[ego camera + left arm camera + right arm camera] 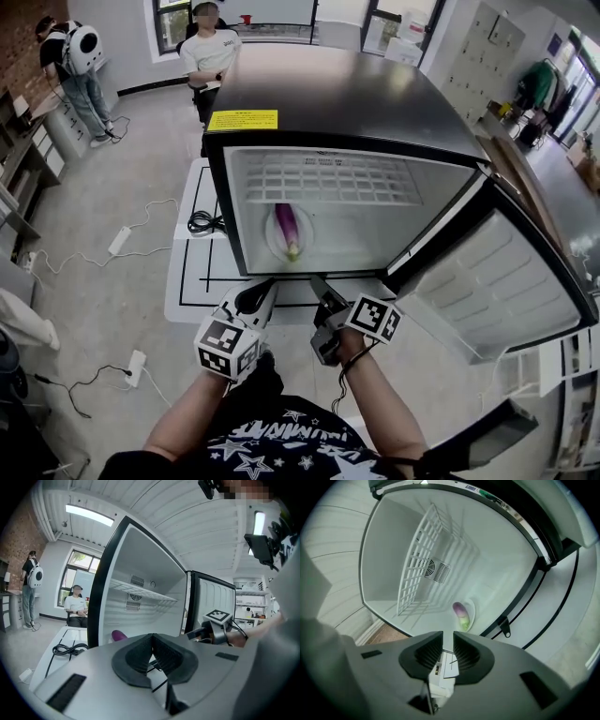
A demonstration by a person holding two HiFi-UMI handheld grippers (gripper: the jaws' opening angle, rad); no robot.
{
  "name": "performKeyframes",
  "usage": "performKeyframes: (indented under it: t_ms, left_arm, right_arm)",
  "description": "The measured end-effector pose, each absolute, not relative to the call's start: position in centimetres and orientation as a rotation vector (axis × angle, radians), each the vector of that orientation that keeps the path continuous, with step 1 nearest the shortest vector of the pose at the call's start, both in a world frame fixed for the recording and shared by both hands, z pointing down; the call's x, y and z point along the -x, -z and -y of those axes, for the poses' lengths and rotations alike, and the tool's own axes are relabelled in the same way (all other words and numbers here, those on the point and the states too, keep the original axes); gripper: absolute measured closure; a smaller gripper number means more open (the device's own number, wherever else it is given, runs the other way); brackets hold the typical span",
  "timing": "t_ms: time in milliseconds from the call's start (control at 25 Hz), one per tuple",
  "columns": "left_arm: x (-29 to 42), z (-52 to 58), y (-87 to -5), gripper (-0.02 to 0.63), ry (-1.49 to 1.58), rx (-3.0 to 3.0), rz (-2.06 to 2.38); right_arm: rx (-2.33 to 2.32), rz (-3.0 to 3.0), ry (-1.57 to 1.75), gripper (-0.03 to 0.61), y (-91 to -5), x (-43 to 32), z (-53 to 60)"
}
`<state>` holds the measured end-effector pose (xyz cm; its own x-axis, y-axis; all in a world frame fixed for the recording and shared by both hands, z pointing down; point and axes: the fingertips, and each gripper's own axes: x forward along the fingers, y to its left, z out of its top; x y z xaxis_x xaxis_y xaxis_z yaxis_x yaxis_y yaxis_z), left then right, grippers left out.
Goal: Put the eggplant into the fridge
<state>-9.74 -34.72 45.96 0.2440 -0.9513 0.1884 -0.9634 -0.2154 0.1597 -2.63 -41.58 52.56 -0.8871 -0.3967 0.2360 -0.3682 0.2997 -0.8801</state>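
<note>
Head view shows the eggplant lying on a white plate on the floor inside the fridge. The fridge door hangs wide open at 3 o'clock. The eggplant's long side runs from 12 to 6 o'clock. Its purple end points to the back wall at 12, and its green end points to 6, toward the person.

Both claws are outside the fridge, near its front edge and apart from the eggplant. From the left claw the eggplant lies at about 1 o'clock. From the right claw it lies at about 11 o'clock.

Left gripper view shows the left claw pressed together with nothing in it. Only the purple end peeks out at 10 o'clock.

Right gripper view shows the right claw a little bit apart and holding nothing. The eggplant sits at 12 o'clock from it, green end nearest.
</note>
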Motion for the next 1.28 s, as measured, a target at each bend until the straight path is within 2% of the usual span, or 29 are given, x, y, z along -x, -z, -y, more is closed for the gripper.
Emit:
performKeyframes:
  t_ms: [80, 240, 280, 400, 880, 1280]
  left_arm:
    - [9.0, 33.8, -45.7, 0.604, -0.069, -2.280, 1.795]
    - [7.6, 31.8, -45.2, 0.604, -0.074, -2.288, 1.800]
    - [7.2, 31.3, -45.2, 0.604, -0.078, -2.287, 1.801]
    - [6.1, 29.5, -45.3, 0.604, -0.091, -2.281, 1.806]
    - [3.5, 23.2, -45.8, 0.604, -0.177, -2.228, 1.835]
    - [0.3, 25.0, -46.6, 0.604, -0.234, -2.324, 1.724]
  right_arm:
    - [0.734, -2.513, 1.678, 0.529, -52.1, 1.9, 40.6]
    - [0.730, -2.513, 1.664, 0.529, -51.8, 0.1, 38.4]
    - [0.735, -2.510, 1.656, 0.554, -51.7, -0.5, 37.9]
    - [0.727, -2.502, 1.638, 0.572, -51.5, -1.7, 36.5]
    - [0.619, -2.536, 1.656, 0.572, -52.2, -3.3, 29.6]
    - [0.665, -2.514, 1.561, 0.572, -51.7, -5.6, 30.5]
